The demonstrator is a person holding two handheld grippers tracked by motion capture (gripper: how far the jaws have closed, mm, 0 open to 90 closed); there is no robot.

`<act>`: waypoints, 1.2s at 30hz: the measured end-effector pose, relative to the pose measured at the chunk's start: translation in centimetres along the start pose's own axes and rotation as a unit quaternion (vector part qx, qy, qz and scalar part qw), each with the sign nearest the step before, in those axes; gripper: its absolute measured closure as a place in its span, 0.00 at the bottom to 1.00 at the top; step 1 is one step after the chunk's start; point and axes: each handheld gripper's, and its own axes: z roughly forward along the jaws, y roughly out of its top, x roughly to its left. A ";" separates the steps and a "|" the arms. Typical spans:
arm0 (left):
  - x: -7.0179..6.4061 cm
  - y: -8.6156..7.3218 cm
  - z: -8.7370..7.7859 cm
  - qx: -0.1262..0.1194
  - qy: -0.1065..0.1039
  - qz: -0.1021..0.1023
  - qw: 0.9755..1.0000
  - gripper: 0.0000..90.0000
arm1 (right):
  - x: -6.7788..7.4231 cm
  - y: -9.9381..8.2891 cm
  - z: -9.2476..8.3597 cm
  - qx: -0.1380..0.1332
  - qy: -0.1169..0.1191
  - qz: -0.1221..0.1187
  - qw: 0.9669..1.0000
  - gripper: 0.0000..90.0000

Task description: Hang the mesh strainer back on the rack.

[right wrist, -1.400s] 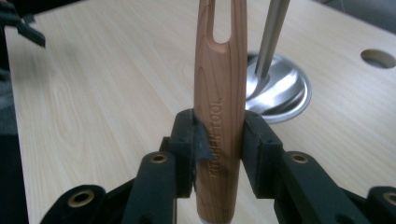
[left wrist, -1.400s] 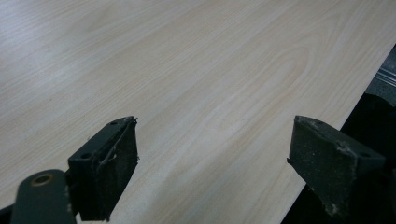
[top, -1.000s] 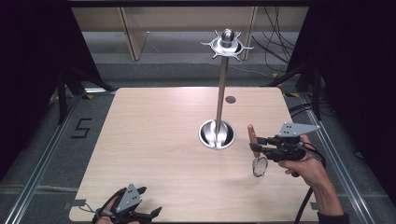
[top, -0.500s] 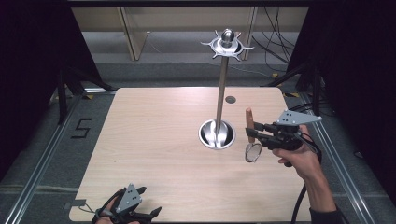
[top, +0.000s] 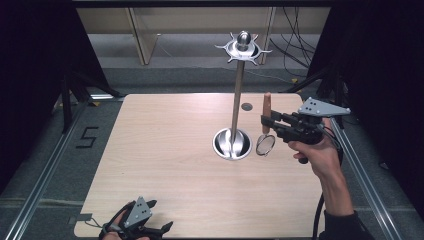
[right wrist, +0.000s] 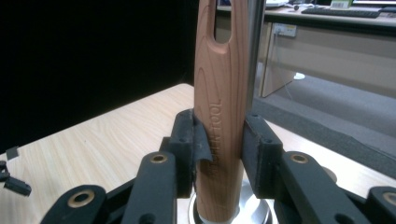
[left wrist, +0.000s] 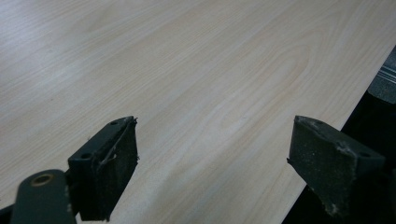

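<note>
On the desk a tall rack stand rises from its round base right of centre. Just right of its pole, off the desktop, the right claw holds a strainer upright, handle up. The left claw sits at the desk's near edge, well apart.

Even overhead light, dark surroundings

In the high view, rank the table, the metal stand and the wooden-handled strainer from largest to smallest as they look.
1. table, by far the widest.
2. metal stand, tall pole, round base, hook crown.
3. wooden-handled strainer, upright in the right gripper; lifted toward the camera, yet clearly smallest.
</note>
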 end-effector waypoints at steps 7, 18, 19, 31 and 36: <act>0.0 0.0 0.0 0.000 0.000 -0.001 1.000 0.17 | 0.1 2.0 0.3 -0.009 -0.005 -0.008 1.000 0.76; 0.0 0.0 0.0 0.000 -0.001 -0.001 1.000 0.17 | 0.3 4.6 0.6 -0.018 -0.014 -0.021 1.000 0.76; 0.0 0.0 0.1 -0.005 -0.001 -0.001 1.000 0.17 | 0.4 4.8 0.7 -0.018 -0.016 -0.013 1.000 0.76; 0.0 0.0 0.1 -0.006 -0.005 0.000 1.000 0.17 | 0.4 6.9 1.5 -0.012 -0.024 -0.010 1.000 0.76; 0.1 0.0 0.1 -0.002 -0.002 0.003 1.000 0.17 | 0.2 7.4 2.0 -0.007 -0.032 -0.008 0.999 0.76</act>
